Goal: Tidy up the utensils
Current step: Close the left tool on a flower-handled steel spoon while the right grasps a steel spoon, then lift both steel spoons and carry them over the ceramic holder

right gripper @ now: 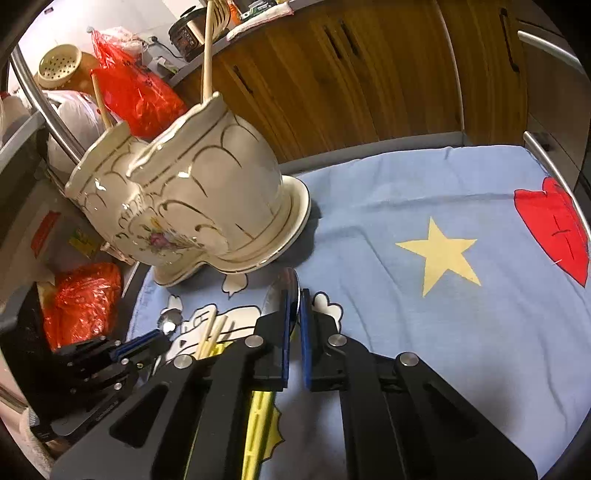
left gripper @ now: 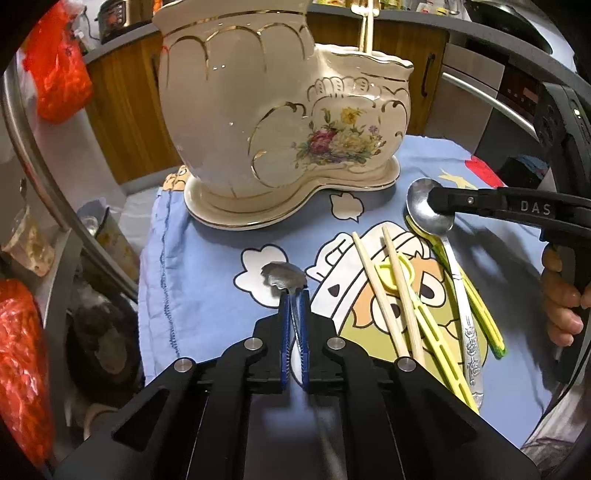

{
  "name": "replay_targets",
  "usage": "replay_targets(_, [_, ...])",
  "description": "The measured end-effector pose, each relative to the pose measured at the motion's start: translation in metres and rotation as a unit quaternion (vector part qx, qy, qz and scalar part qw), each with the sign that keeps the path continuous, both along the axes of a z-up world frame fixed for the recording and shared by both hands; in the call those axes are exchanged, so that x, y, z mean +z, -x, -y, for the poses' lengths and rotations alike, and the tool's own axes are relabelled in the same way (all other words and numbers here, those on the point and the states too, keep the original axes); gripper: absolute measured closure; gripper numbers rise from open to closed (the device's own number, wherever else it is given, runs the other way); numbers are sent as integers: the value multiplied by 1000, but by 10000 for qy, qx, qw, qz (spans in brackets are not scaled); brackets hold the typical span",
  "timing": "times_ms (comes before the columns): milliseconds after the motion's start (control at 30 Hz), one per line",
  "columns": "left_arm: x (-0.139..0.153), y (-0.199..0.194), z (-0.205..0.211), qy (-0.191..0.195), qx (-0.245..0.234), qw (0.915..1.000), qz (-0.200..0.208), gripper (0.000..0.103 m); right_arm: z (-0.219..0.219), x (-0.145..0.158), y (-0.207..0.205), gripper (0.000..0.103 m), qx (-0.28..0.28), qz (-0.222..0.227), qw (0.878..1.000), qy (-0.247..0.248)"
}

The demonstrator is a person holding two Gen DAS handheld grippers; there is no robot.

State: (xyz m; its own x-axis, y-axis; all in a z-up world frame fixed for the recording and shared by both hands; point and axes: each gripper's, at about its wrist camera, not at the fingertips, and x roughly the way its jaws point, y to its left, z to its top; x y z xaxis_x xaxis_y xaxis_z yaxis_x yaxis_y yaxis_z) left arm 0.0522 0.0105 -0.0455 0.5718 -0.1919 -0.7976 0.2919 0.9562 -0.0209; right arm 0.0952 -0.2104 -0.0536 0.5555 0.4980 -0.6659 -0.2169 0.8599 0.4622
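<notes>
My left gripper (left gripper: pixel 294 295) points forward and slightly down at low centre of its own view, jaws pinching the neck of a small spoon (left gripper: pixel 283 277) whose bowl sticks out just past the tips, above the cloth (left gripper: pixel 207 251). In the right view that gripper (right gripper: pixel 162 338) comes in from the lower left, level and low, the small spoon (right gripper: pixel 168 324) at its tip.

My right gripper (right gripper: pixel 294 295) also points forward at low centre of its view, jaws nearly together and clamped on the rim of a big spoon's (right gripper: pixel 282 291) bowl, which stands on edge between the blue pads. In the left view it (left gripper: pixel 436 201) reaches in horizontally from the right edge, fingers on the bowl of the big spoon (left gripper: pixel 428 210); the spoon's patterned handle runs toward lower right. My right hand (left gripper: pixel 561 295) grips the handle at the right edge.

Just left of that spoon lie two wooden chopsticks (left gripper: pixel 384 288), side by side, crossing yellow-green training chopsticks (left gripper: pixel 436 328) on the cloth's cartoon print.

The ceramic holder (left gripper: pixel 280 122) stands upright at upper centre of the left view, behind everything, with one chopstick (left gripper: pixel 365 29) rising from its lower compartment. Red bags (left gripper: pixel 55 66) hang at upper left, wooden cabinets (right gripper: pixel 351 74) behind.
</notes>
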Motion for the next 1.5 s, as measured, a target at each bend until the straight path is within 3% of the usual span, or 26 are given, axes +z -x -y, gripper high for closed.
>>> replay_targets(300, [10, 6, -8, 252, -64, 9996, 99, 99, 1, 35, 23, 101, 93, 674, 9976, -92])
replay_targets(700, [51, 25, -21, 565, -31, 9943, 906, 99, 7, 74, 48, 101, -32, 1633, 9865, -125])
replay_targets(1233, [80, 37, -23, 796, -170, 9872, 1369, 99, 13, 92, 51, 101, -167, 1878, 9814, -360])
replay_targets(1500, [104, 38, -35, 1231, -168, 9803, 1535, 99, 8, 117, 46, 101, -238, 2175, 9746, -469])
